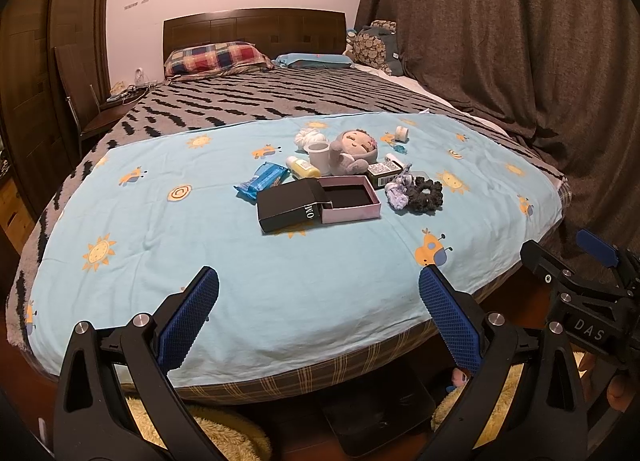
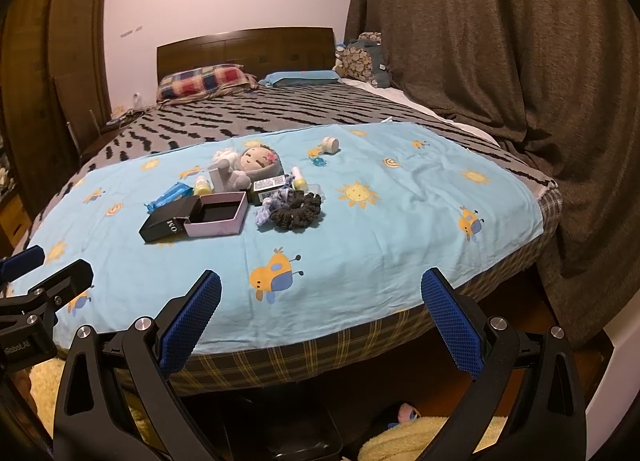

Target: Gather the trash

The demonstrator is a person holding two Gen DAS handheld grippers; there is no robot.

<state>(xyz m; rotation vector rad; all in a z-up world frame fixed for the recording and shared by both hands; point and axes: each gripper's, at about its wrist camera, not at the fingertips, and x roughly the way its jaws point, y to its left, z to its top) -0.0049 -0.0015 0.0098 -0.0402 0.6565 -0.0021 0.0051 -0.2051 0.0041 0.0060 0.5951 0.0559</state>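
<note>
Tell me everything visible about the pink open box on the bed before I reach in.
The pink open-topped cardboard box is a shallow rectangular tray with pale pink walls and a dark lining, apparently empty. It lies flat on the light blue printed sheet, with one end tucked into a black cardboard sleeve bearing white lettering. A dark green carton sits just behind it, seemingly close but contact is unclear. Neither gripper is near it.

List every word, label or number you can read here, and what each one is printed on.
"DAS": on the right gripper body, seen from the left wrist camera.
"RobotAI", first letters cut off: on the left gripper body, seen from the right wrist camera.
"OM", partly hidden: on the black box lid.
Barcode label on the dark green box: too small to read.
Blue wrapper print: blurred.
</note>
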